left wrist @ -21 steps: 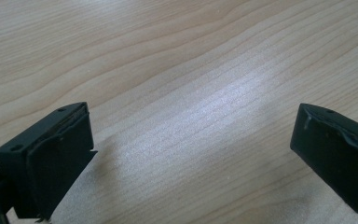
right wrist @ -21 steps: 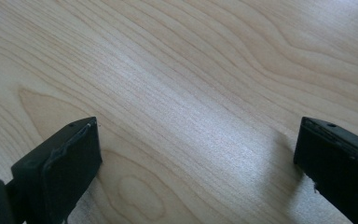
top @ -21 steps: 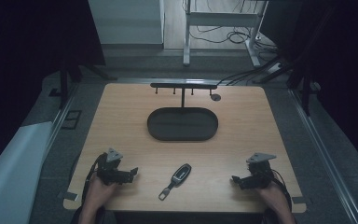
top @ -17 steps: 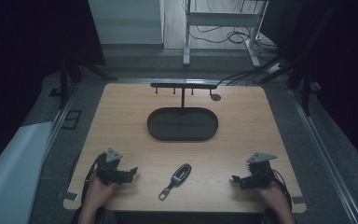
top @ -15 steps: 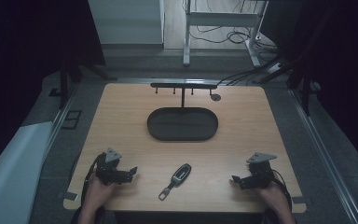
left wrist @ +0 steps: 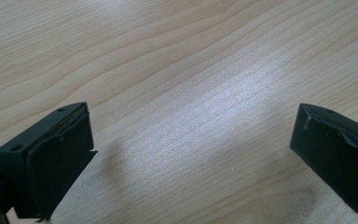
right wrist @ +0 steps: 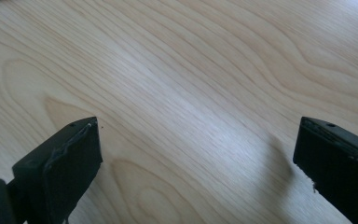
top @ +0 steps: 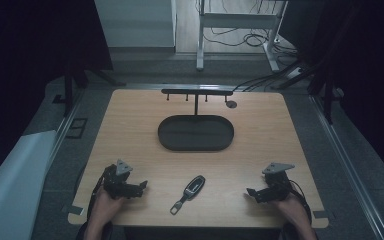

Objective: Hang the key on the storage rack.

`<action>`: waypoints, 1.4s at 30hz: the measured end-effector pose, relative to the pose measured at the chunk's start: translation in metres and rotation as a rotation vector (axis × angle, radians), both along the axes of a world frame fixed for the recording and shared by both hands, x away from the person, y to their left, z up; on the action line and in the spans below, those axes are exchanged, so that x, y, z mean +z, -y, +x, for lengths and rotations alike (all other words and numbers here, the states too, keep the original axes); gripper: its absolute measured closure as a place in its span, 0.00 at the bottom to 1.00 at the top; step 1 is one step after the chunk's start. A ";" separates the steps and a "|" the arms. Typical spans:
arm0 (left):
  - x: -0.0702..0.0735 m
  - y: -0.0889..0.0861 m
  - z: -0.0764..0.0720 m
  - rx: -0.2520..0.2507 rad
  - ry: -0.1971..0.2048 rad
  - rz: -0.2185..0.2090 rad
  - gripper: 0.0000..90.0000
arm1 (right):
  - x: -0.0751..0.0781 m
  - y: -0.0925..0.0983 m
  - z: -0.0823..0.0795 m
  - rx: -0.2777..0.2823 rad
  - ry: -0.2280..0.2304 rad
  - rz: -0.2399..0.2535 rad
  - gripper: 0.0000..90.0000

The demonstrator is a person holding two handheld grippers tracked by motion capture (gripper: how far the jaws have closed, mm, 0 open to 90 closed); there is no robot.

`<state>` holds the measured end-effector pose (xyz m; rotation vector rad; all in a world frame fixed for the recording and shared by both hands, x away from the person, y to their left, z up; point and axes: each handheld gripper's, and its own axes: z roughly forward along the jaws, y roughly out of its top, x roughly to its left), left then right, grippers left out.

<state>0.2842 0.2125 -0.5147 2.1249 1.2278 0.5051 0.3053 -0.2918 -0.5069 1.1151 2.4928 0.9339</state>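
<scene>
From the high view we see the key fob (top: pixel 193 187) lying on the desk (top: pixel 280 135) near its front edge, between our two grippers and touching neither. Its long axis runs on a slant: the dark body points up and to the right toward the tray (top: pixel 195 133), while its metal tail trails down and to the left. The left gripper (top: pixel 141 186) sits to the fob's left with its jaws aimed rightward at it; the right gripper (top: pixel 250 192) sits to its right, jaws aimed leftward. We judge the left one somewhat nearer, so the reach probably falls to it, and it would need to turn to close across the fob's narrow width. Beyond the tray stands a rack (top: pixel 197 93) with pegs. In the left gripper view, our jaws stand wide apart, released, with bare desk (left wrist: pixel 177 93) between them. In the right gripper view, the jaws are likewise spread and hold nothing, over plain desk (right wrist: pixel 191 84).
</scene>
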 end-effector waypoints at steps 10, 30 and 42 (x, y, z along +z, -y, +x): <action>-0.001 0.004 0.001 -0.007 0.000 -0.006 0.00 | 0.012 -0.020 0.004 0.076 -0.022 -0.018 0.01; -0.001 0.004 0.001 -0.014 -0.004 0.000 0.00 | 0.029 -0.108 0.023 0.309 -0.036 -0.068 0.13; -0.001 0.003 0.001 -0.016 -0.010 0.000 0.00 | 0.014 -0.180 0.021 0.498 -0.046 -0.107 0.11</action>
